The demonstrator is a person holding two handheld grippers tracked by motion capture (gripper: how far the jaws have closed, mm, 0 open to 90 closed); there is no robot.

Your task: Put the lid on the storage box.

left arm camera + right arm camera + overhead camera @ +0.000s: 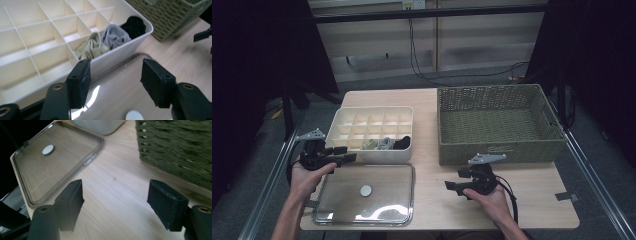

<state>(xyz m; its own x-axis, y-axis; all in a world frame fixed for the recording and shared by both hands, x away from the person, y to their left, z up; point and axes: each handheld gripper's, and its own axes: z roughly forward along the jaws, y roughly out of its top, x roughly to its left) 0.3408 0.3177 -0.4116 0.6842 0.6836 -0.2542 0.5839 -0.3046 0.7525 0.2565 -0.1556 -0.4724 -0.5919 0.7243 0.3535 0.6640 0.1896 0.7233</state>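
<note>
A cream divided box [377, 155] stands at the left of the table. Three rolled socks fill its front right compartments: beige [91, 47], grey [115, 36] and black [133, 26]. The box's clear lid [362, 212] lies flat in front of it, with a white round disc [366, 190] at its middle. My left gripper [344, 153] hovers at the box's front left corner, over the lid's far edge, open with nothing between its pads [116, 67]. My right gripper [453, 179] is open above bare wood right of the lid, pointing left, also holding nothing [116, 188].
A green woven basket [502, 148] stands at the back right, just beyond the right gripper; its inside looks empty. Bare tabletop [432, 195] runs between the lid and the right hand. Metal rails flank both sides of the table.
</note>
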